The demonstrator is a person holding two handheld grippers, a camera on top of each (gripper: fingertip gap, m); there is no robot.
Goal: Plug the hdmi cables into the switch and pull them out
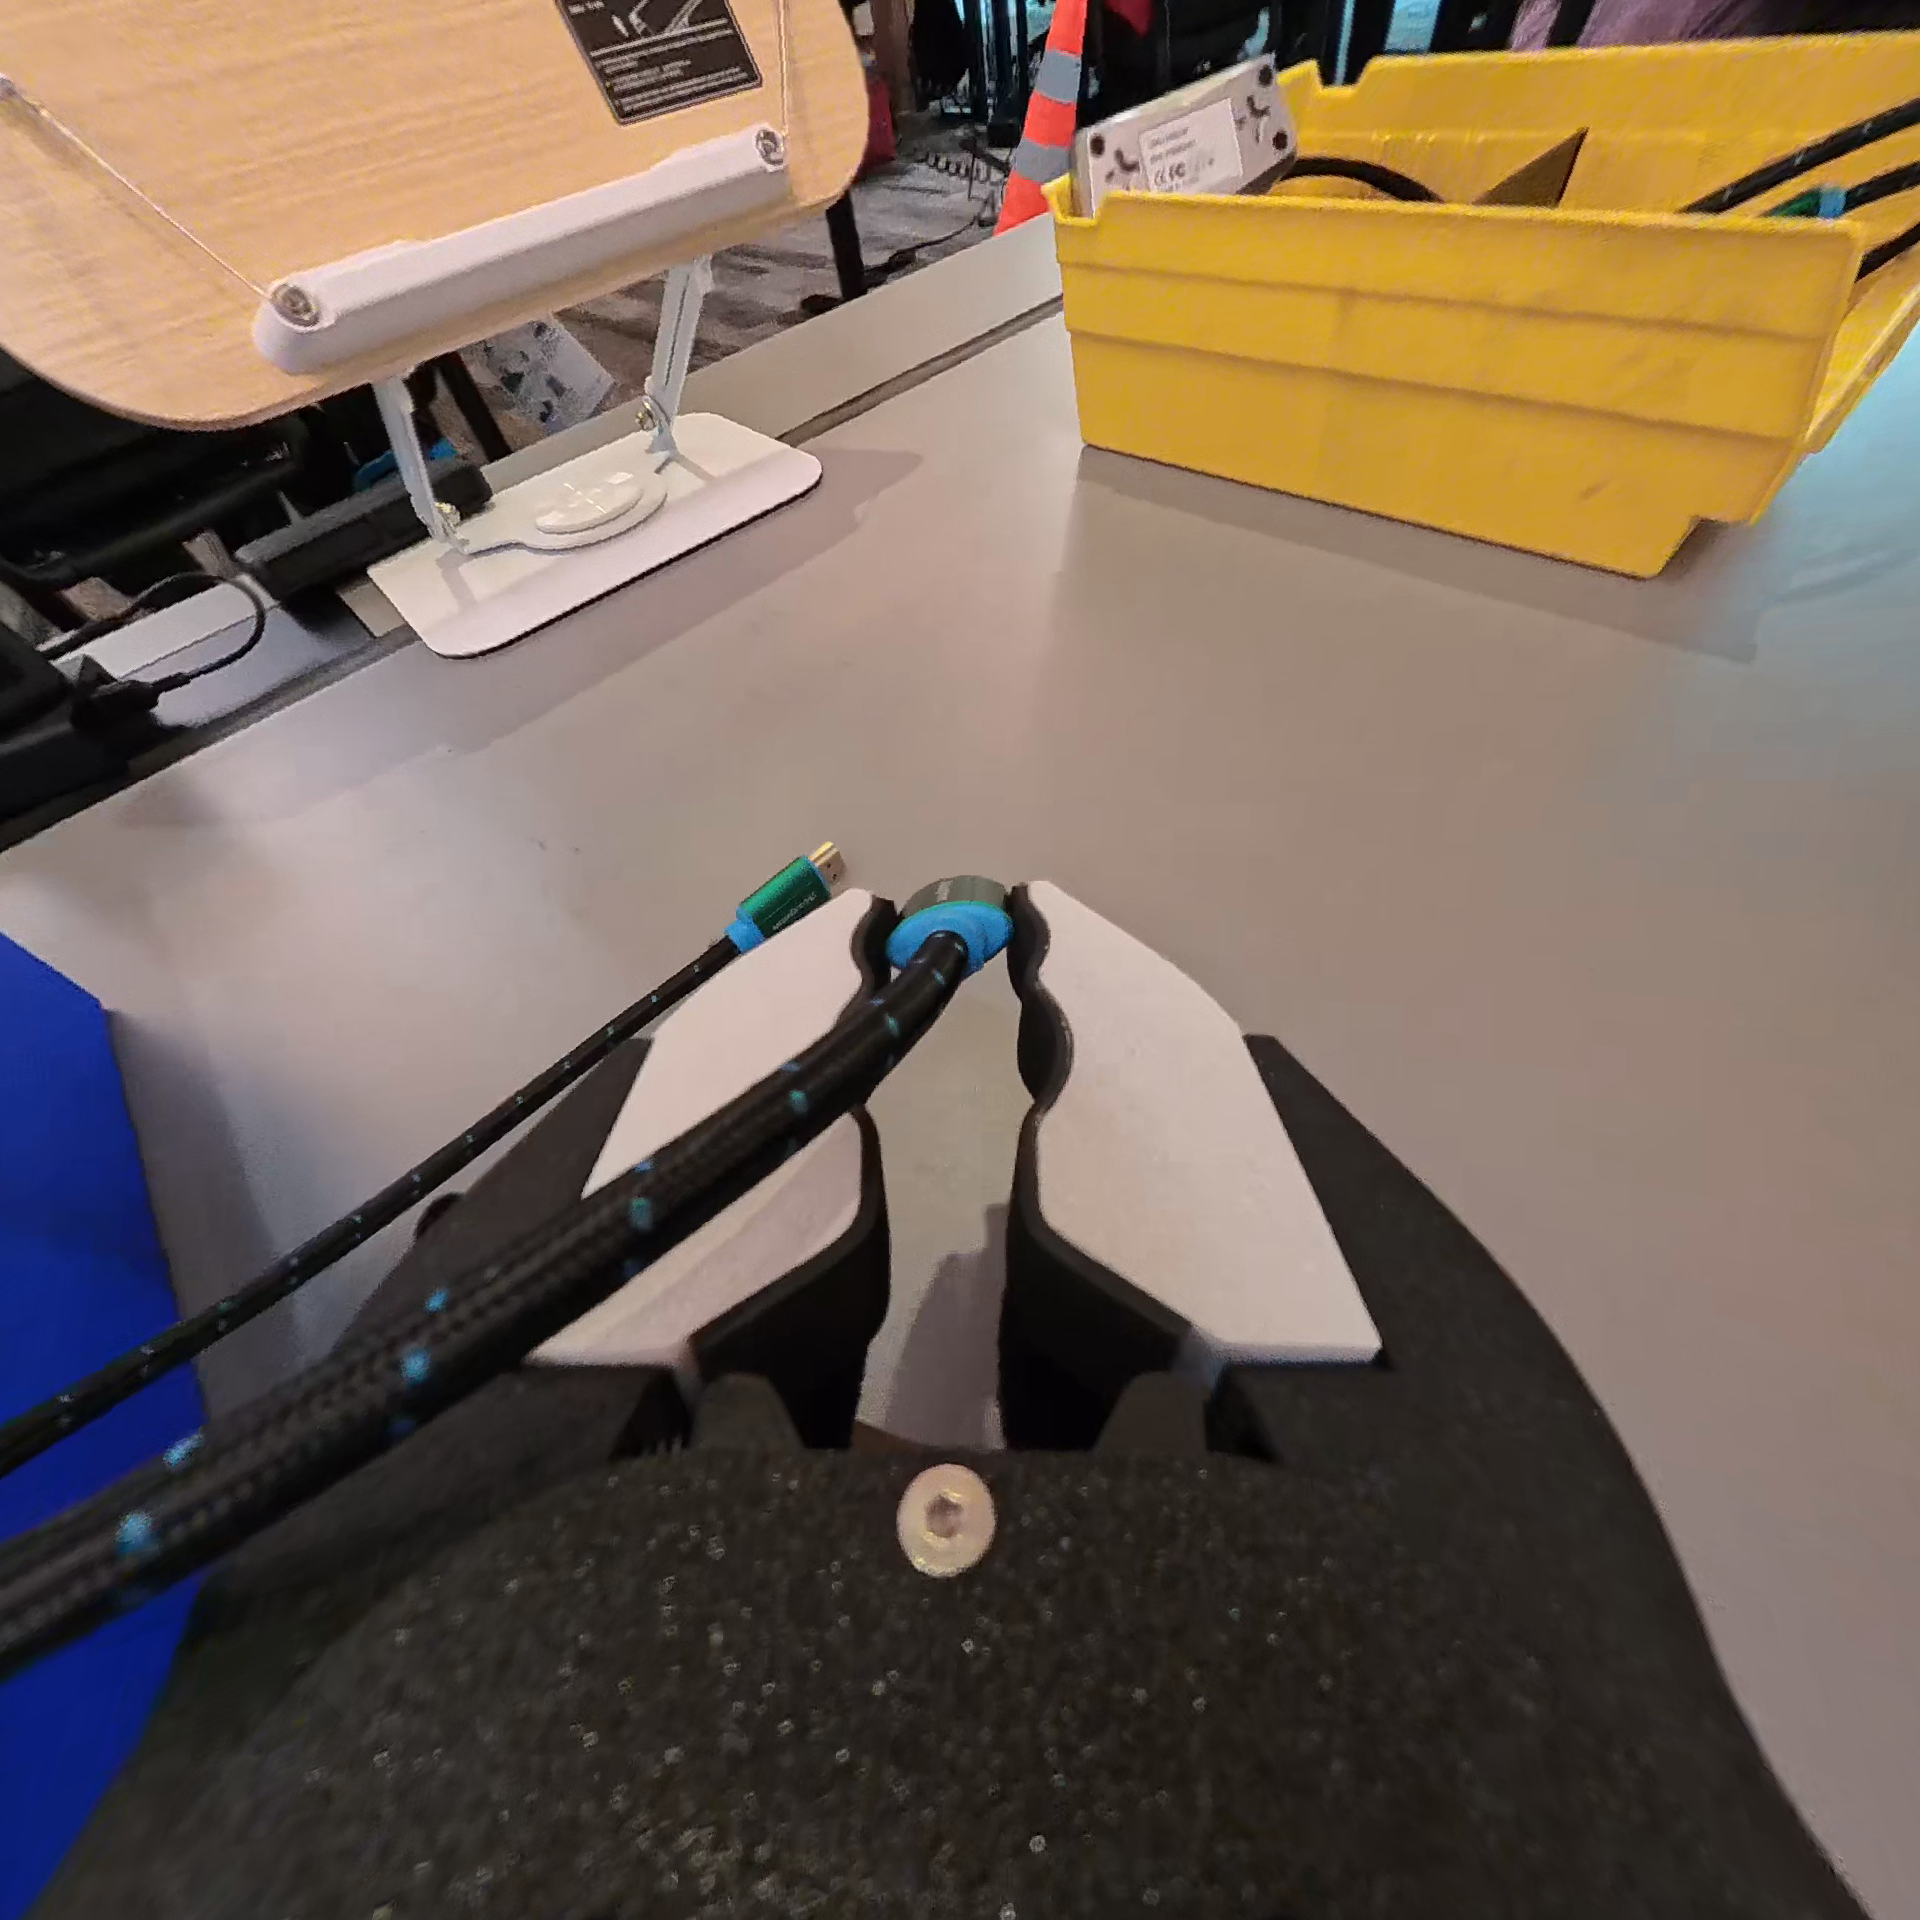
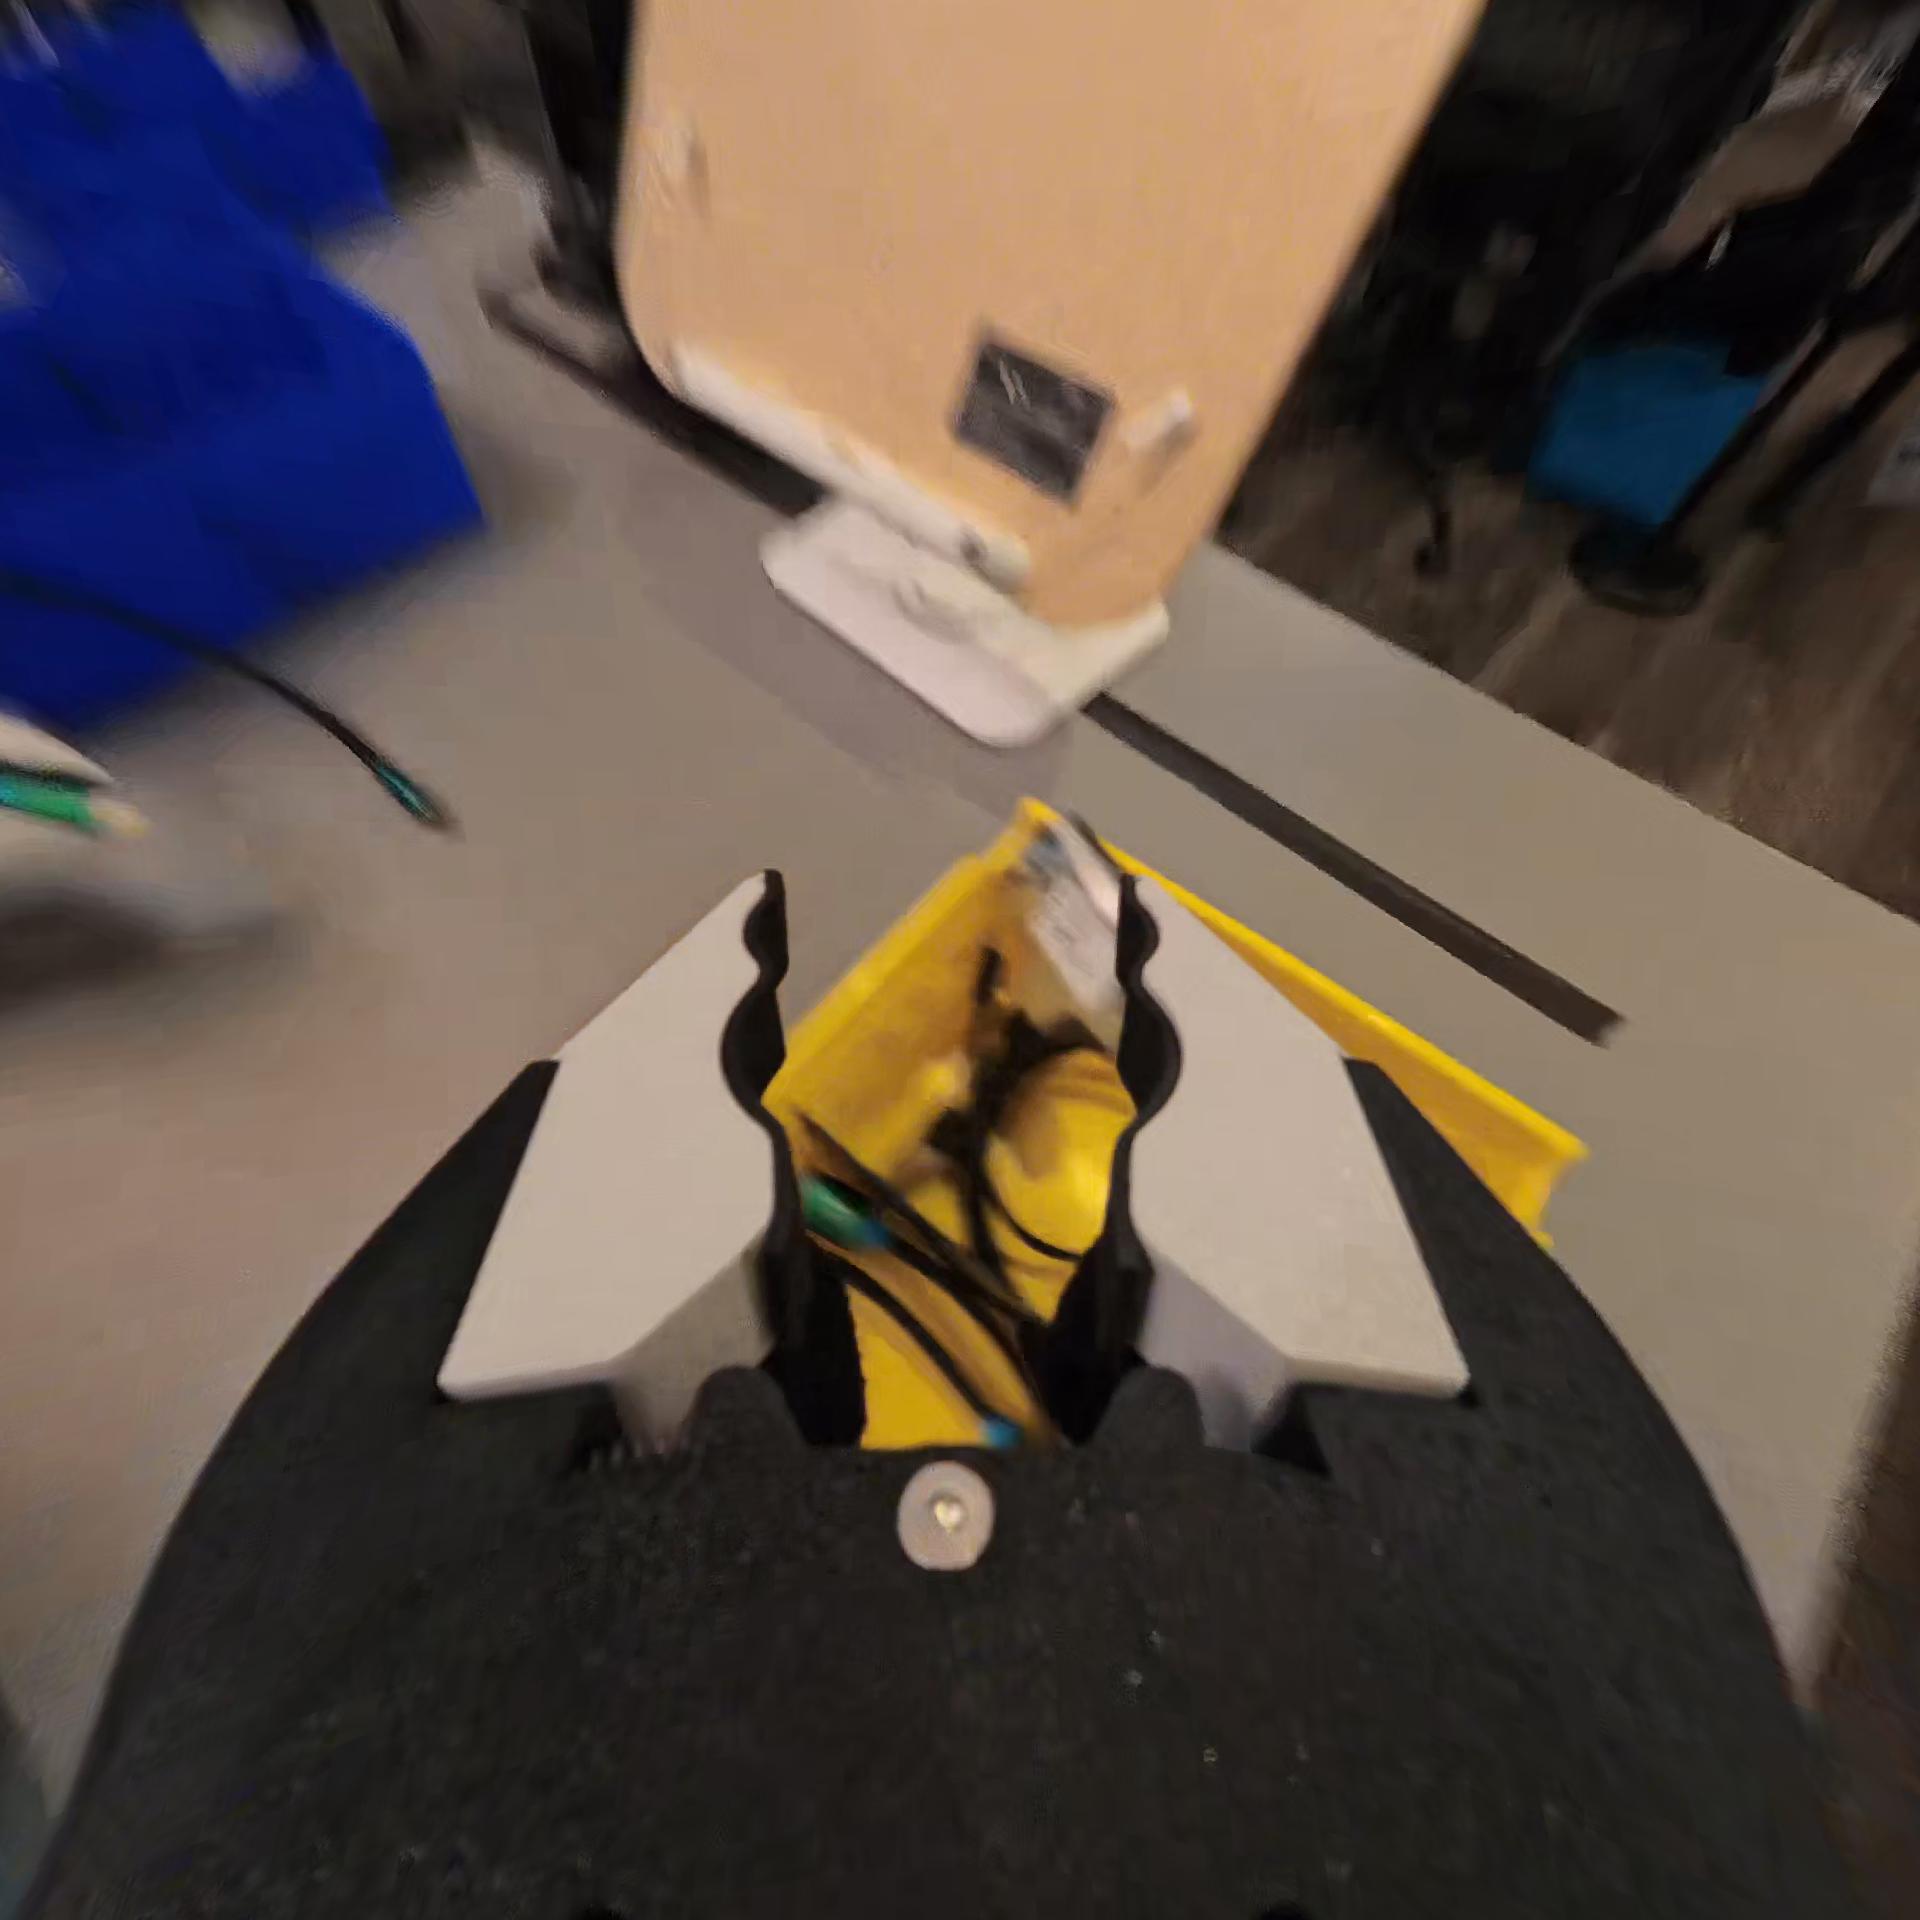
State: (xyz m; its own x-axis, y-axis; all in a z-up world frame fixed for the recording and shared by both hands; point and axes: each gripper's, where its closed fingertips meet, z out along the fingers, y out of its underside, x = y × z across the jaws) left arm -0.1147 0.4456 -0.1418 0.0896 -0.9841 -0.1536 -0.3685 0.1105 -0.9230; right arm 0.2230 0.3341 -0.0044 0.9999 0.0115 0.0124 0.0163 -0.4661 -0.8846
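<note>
Grey tabletop [image 1: 1195, 727] under both tools. Our left gripper [image 1: 954, 914] is clamped on an HDMI plug [image 1: 951, 914], nose forward, ready for insertion; a second plug [image 1: 792, 896] lies just beside. Our right gripper [image 2: 951, 914] hangs spread and empty over the yellow bin [image 2: 904, 1039], lined up on what looks, through blur, like the switch [image 2: 1075, 925] leaning inside, probably to fetch it.
</note>
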